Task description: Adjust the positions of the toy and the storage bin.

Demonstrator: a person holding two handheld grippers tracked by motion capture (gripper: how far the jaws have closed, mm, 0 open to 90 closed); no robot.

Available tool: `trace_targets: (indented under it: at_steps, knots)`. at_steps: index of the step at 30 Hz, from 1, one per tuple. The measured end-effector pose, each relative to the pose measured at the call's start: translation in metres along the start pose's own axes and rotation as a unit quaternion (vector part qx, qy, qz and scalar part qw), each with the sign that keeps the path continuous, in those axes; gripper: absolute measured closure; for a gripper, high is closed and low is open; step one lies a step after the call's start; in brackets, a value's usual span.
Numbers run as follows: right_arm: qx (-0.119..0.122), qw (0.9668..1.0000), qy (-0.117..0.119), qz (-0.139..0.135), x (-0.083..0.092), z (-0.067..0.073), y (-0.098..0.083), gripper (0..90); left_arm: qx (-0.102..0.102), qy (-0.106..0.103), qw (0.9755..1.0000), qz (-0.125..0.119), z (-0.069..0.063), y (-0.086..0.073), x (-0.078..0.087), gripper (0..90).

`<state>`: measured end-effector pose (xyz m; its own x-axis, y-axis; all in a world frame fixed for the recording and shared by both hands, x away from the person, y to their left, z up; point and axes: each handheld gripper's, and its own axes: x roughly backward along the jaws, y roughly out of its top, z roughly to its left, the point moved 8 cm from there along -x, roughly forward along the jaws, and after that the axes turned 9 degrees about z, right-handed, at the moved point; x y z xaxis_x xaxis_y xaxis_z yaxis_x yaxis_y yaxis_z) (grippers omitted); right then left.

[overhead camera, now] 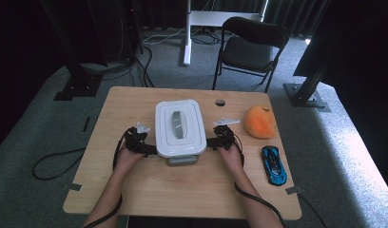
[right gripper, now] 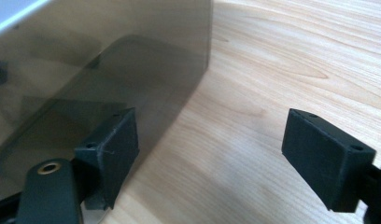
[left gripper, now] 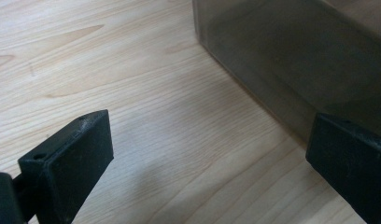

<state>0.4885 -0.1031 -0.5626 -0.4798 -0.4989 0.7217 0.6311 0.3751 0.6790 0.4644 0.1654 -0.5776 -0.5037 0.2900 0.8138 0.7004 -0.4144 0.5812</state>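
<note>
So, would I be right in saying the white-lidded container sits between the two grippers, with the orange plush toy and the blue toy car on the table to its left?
Not quite: the orange plush toy and blue toy car lie to the right of the white-lidded container, beyond the right gripper, as the high view shows. The container does sit between the two grippers, with the left gripper at its other side.

Table (overhead camera: 135, 190) evenly lit; daylight patch on carpet (overhead camera: 354, 142) at 3 o'clock; background dark. Gripper views soft, shadowed beside container (left gripper: 291, 56).
</note>
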Motion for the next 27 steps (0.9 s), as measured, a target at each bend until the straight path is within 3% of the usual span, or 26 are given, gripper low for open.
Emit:
trace_targets:
  at_steps: [4, 7, 13, 21, 27]
  knots:
    - [0.0, 0.9999, -0.009, 0.008, -0.005, -0.007, 0.0, 15.8, 0.006, 0.006, 1.0, 0.0, 0.006, 0.0, -0.004, 1.1]
    - [-0.014, 0.9998, -0.012, 0.01, -0.009, -0.016, 0.001, 15.8, 0.007, 0.008, 0.9999, 0.007, 0.011, 0.001, -0.009, 1.1]
    - [-0.027, 0.9993, -0.022, 0.011, -0.014, -0.029, 0.007, 15.8, 0.015, 0.011, 0.9998, -0.006, 0.019, 0.007, -0.011, 1.1]
    - [-0.029, 0.999, -0.033, 0.008, -0.021, -0.034, 0.019, 15.8, 0.011, 0.017, 0.9997, -0.015, 0.027, 0.026, -0.012, 1.1]
    - [-0.034, 0.9991, -0.025, 0.009, -0.026, -0.032, 0.025, 15.8, 0.01, 0.019, 0.9996, -0.016, 0.028, 0.035, -0.01, 1.1]
